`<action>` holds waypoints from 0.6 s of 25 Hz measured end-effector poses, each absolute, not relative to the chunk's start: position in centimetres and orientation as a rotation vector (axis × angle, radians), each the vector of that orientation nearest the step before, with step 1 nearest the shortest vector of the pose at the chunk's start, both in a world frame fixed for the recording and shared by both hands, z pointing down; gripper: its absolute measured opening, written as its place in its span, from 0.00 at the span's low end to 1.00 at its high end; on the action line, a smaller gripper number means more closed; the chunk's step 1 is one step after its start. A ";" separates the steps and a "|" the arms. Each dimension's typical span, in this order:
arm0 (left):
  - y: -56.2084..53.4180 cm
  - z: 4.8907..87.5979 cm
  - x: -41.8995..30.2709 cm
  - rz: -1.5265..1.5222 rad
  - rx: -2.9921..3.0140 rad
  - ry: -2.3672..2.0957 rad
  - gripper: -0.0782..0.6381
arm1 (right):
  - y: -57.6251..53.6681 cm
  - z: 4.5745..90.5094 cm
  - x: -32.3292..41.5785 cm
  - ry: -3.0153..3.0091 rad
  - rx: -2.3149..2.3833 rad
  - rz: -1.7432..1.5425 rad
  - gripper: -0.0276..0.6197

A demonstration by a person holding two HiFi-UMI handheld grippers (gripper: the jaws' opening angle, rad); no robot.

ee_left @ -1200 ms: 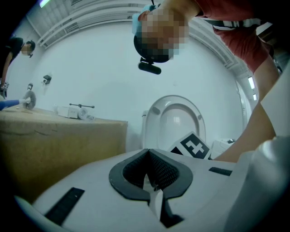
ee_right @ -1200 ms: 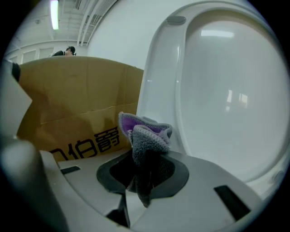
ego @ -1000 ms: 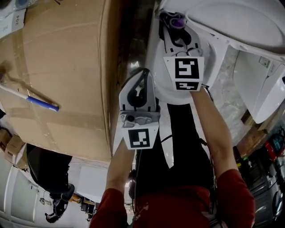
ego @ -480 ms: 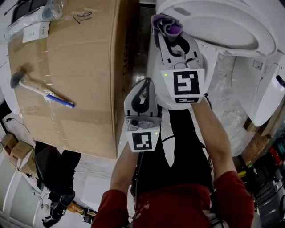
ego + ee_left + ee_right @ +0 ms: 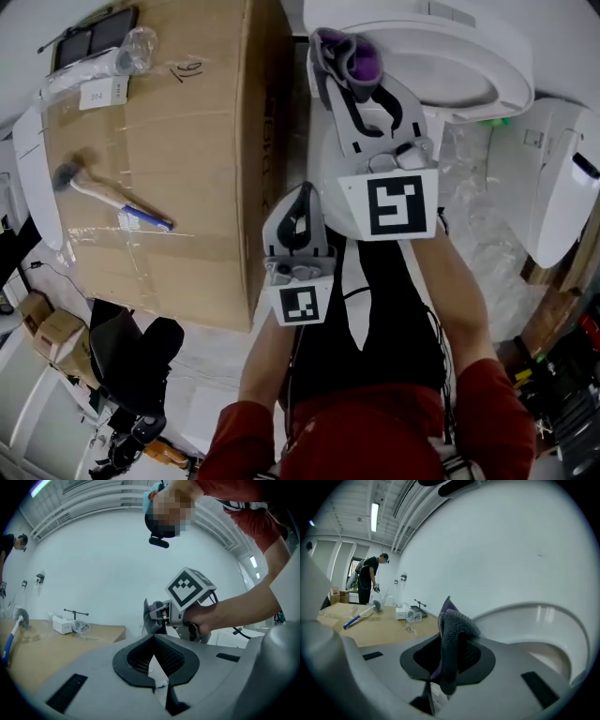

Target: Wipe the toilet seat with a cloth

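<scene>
Nearest the body, the left tongs (image 5: 302,190) are held back beside the edge of a cardboard box (image 5: 159,141). They are clenched on nothing, the two pads being seen pressed together in the left gripper view (image 5: 153,639). A hammer (image 5: 111,196) lies on the box top, well apart from the work. Further out, the right tongs (image 5: 351,67) are stretched forward and are clamped on a grey and purple cloth (image 5: 345,54). In the right gripper view the cloth (image 5: 455,629) is seen pinched upright between the jaws (image 5: 448,654), its folded end standing above them and a tail hanging below. Beyond the tongs lies the white toilet seat (image 5: 502,56), lowered over the bowl. It is spread ahead and to the right of the cloth, with its long axis judged to run rightward across the head view. In the right gripper view its ring (image 5: 562,616) begins just beside the cloth. Whether cloth and seat are touching cannot be told. The right hand is clearly the nearer, so a rightward sweep along the ring is judged to be called for.
</scene>
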State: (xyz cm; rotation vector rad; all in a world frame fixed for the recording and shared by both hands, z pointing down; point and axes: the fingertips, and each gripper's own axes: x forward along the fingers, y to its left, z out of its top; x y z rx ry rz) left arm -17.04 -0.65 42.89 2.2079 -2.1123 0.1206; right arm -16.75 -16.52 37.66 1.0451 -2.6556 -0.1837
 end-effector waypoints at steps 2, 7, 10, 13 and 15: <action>-1.0 42.5 -16.7 0.114 2.206 -2.119 0.13 | -17.2 35.8 -15.4 -2.677 1.113 -0.170 0.14; -1.9 41.8 -15.3 0.085 2.197 -2.129 0.13 | -18.7 32.2 -11.0 -2.697 1.236 -0.184 0.14; -2.6 41.5 -13.8 0.081 2.211 -2.116 0.13 | -19.3 31.1 -7.6 -2.683 1.298 -0.183 0.14; -3.3 41.4 -11.8 0.086 2.244 -2.088 0.13 | -20.0 30.6 -3.9 -2.662 1.368 -0.178 0.14; -3.8 41.3 -10.5 0.084 2.269 -2.070 0.13 | -20.3 30.7 -1.2 -2.637 1.420 -0.172 0.14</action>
